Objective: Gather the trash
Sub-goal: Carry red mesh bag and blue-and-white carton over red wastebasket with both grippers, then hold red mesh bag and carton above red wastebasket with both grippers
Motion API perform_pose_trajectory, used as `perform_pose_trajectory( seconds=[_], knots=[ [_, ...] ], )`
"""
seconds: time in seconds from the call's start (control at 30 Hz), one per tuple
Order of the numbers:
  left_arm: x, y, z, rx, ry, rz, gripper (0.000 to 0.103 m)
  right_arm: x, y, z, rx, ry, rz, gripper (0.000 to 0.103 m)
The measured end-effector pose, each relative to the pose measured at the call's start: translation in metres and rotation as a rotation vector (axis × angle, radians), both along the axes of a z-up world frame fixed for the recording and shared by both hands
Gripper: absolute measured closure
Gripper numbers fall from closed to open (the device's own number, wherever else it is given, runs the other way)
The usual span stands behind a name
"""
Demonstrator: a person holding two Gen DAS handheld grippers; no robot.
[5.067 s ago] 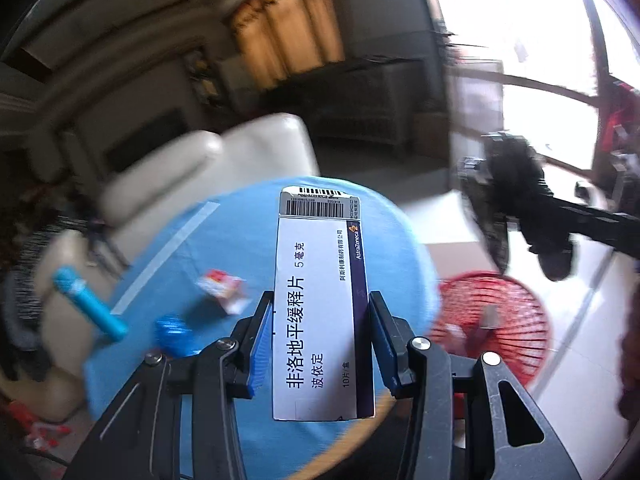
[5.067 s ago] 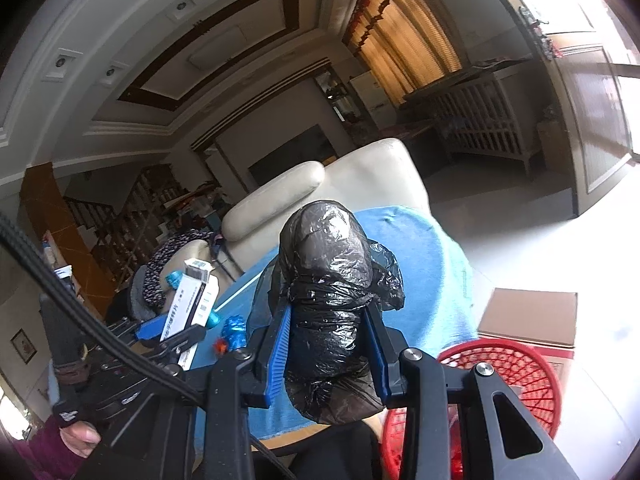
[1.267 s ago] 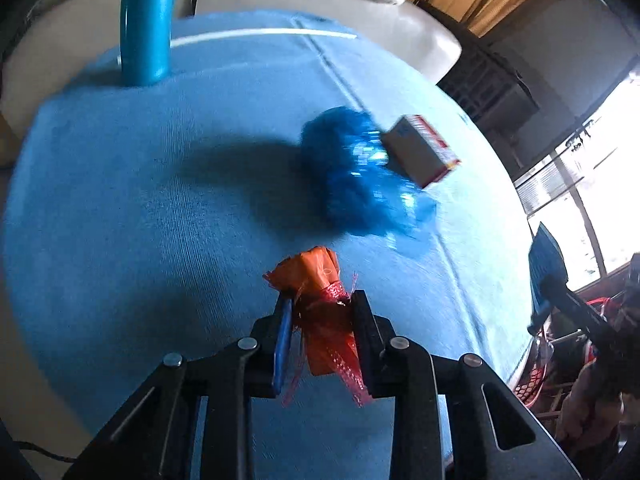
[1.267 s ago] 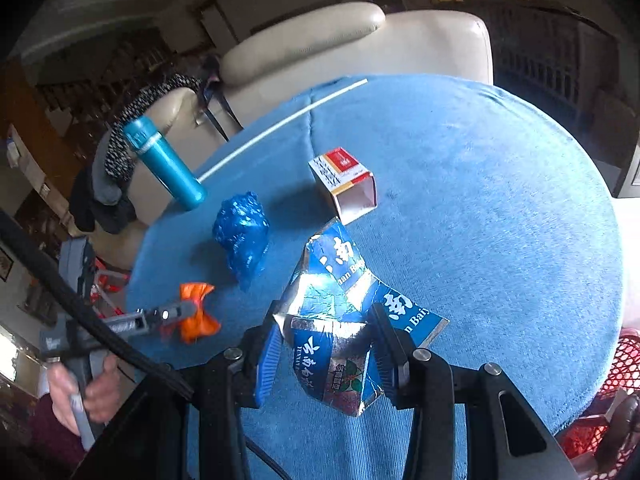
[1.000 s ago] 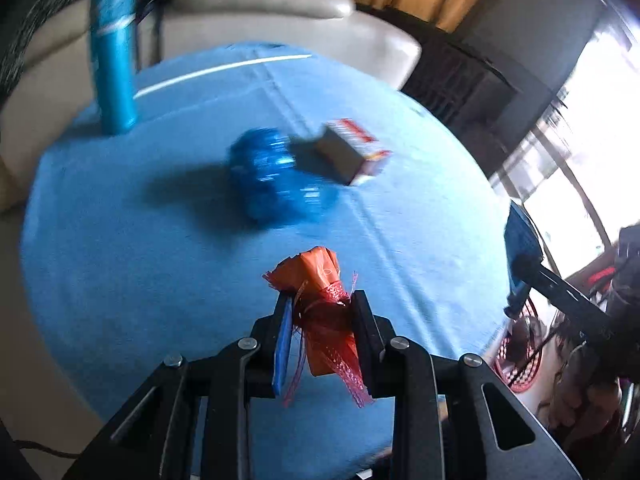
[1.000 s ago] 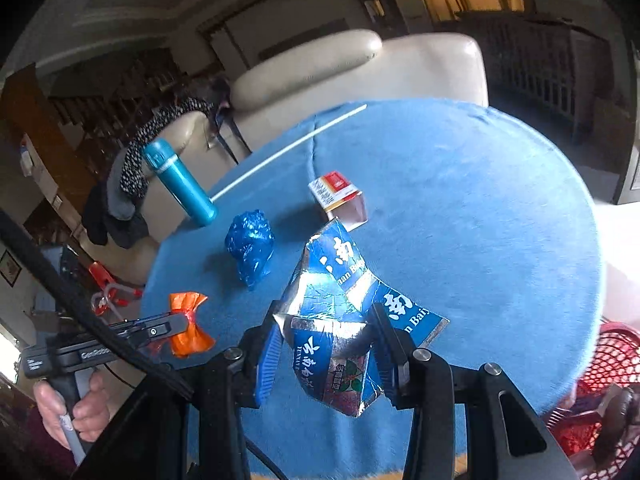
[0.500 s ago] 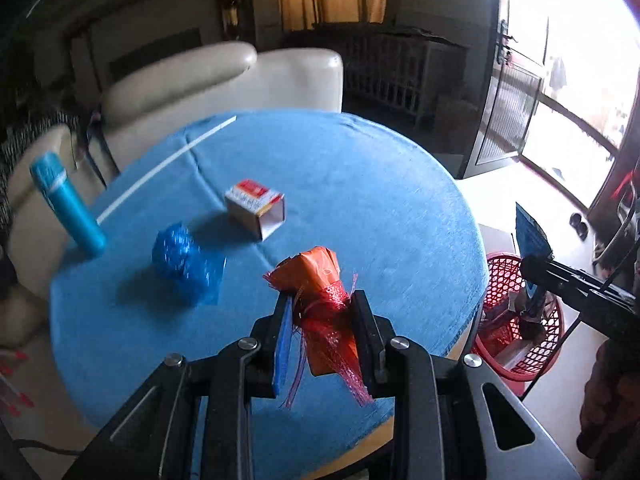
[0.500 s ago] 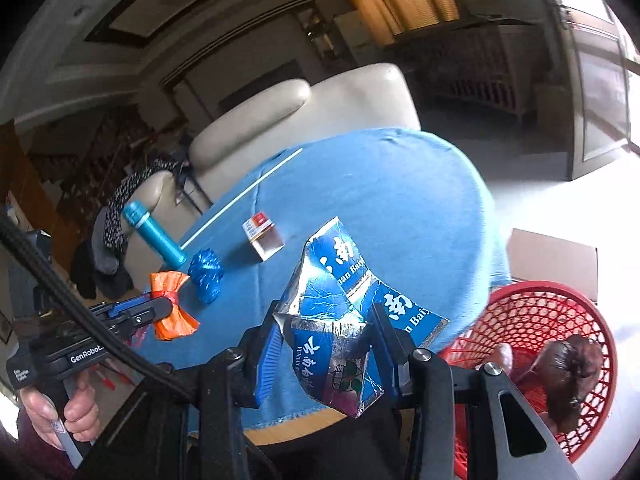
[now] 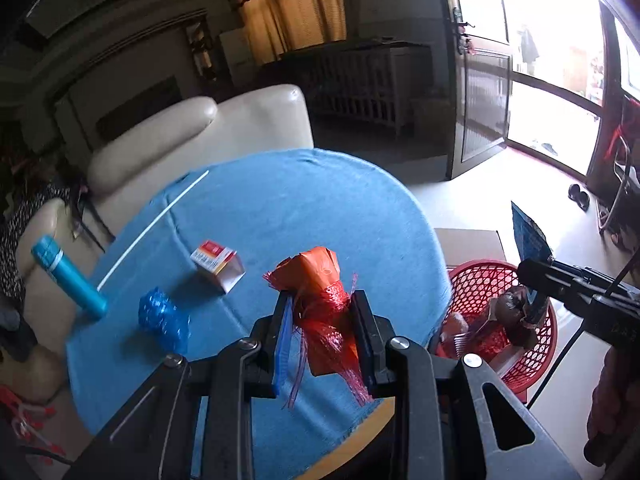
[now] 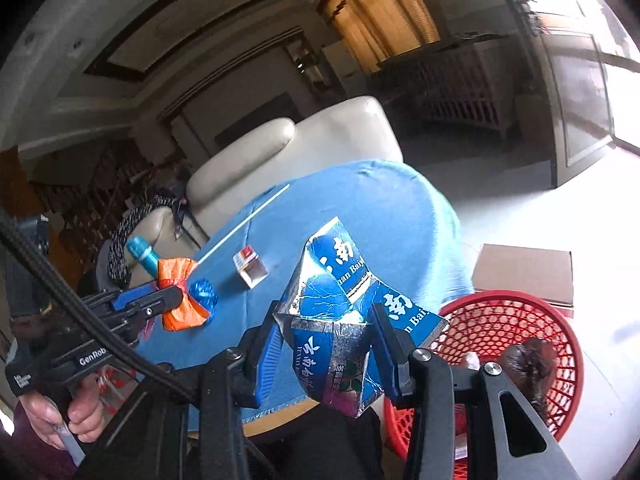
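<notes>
My left gripper [image 9: 321, 320] is shut on an orange wrapper with red mesh netting [image 9: 316, 284], held above the near edge of the round blue table [image 9: 300, 208]. In the right wrist view the same orange wrapper [image 10: 178, 296] shows at the left. My right gripper [image 10: 328, 340] is shut on a crumpled blue and silver foil carton [image 10: 336, 304], beside the red mesh basket [image 10: 516, 320]. The red basket [image 9: 484, 280] stands on the floor to the table's right, with a dark bag [image 9: 510, 314] and other trash inside. A small red and white box [image 9: 218, 264] and a crumpled blue wrapper [image 9: 164, 318] lie on the table.
A teal bottle [image 9: 66, 276] lies at the table's left edge, and a white straw [image 9: 154, 226] runs across the cloth. A cream sofa [image 9: 192, 136] stands behind the table. A cardboard box [image 10: 524, 276] sits on the floor behind the basket. A hand [image 10: 68, 412] grips the left handle.
Both grippers have drawn back and swung right from over the table toward the red basket, each keeping its trash. The basket has come into both views.
</notes>
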State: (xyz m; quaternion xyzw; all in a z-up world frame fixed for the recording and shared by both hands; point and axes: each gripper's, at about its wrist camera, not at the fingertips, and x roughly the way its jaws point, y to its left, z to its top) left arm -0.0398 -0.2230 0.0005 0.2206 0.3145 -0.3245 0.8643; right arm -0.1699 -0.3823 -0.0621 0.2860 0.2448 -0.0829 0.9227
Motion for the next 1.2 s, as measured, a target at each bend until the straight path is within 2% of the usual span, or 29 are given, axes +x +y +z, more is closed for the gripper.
perform_pose_trajectory(
  seconds=[0.2, 0.43, 0.63, 0.77, 0.9, 1.03, 1.2],
  knots=[
    [-0.013, -0.027, 0.005, -0.011, 0.005, -0.045, 0.073, -0.020, -0.032, 0.001, 0.092, -0.028, -0.053, 0.058],
    [-0.027, -0.055, -0.003, -0.046, 0.097, -0.123, 0.073, -0.038, -0.079, -0.020, 0.344, -0.034, -0.098, 0.058],
    [-0.043, -0.075, -0.012, -0.017, 0.106, -0.157, 0.073, -0.044, -0.090, -0.023, 0.383, -0.044, -0.115, 0.058],
    [-0.051, -0.087, -0.016, 0.005, 0.084, -0.185, 0.073, -0.046, -0.092, -0.024, 0.393, -0.047, -0.118, 0.058],
    [-0.050, -0.090, -0.015, -0.007, 0.092, -0.202, 0.073, -0.050, -0.097, -0.025, 0.404, -0.049, -0.135, 0.058],
    [-0.044, -0.093, -0.017, -0.031, 0.138, -0.218, 0.073, -0.053, -0.101, -0.025, 0.404, -0.056, -0.155, 0.058],
    [-0.049, -0.094, -0.020, -0.033, 0.137, -0.213, 0.073, -0.053, -0.102, -0.025, 0.401, -0.057, -0.160, 0.058]
  ],
)
